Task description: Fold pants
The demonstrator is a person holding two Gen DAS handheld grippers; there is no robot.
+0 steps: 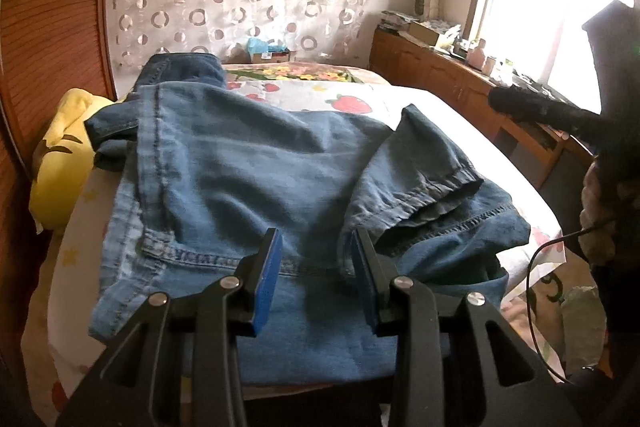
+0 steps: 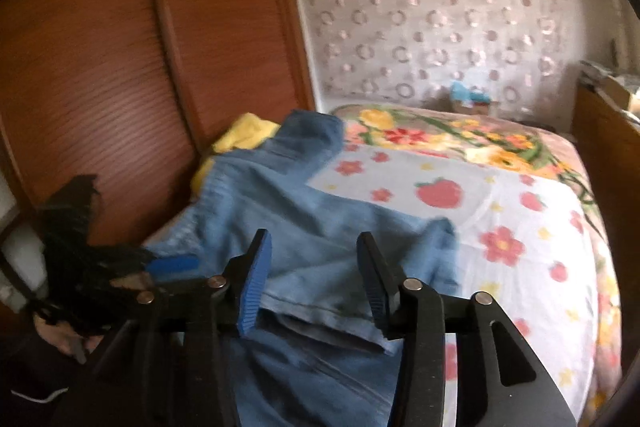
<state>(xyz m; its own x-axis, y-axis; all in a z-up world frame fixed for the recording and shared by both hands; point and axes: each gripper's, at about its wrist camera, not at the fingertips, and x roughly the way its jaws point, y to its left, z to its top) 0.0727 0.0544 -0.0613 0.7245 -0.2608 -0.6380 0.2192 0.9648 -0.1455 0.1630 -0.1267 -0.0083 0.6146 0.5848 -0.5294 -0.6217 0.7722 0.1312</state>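
Blue jeans lie partly folded on the bed, with a leg hem doubled back over the near right part. My left gripper hovers over the jeans' near edge, open, its blue pads apart with only flat denim below. In the right wrist view the jeans stretch away toward the wardrobe. My right gripper is open above a folded hem, and nothing is pinched. The left gripper's blue pad shows at the left, beside a black fuzzy sleeve.
The bed has a white strawberry-print sheet and a floral blanket farther back. A yellow pillow lies by the wooden wardrobe. A cluttered wooden cabinet runs under the bright window. A black cable hangs at the bed's right edge.
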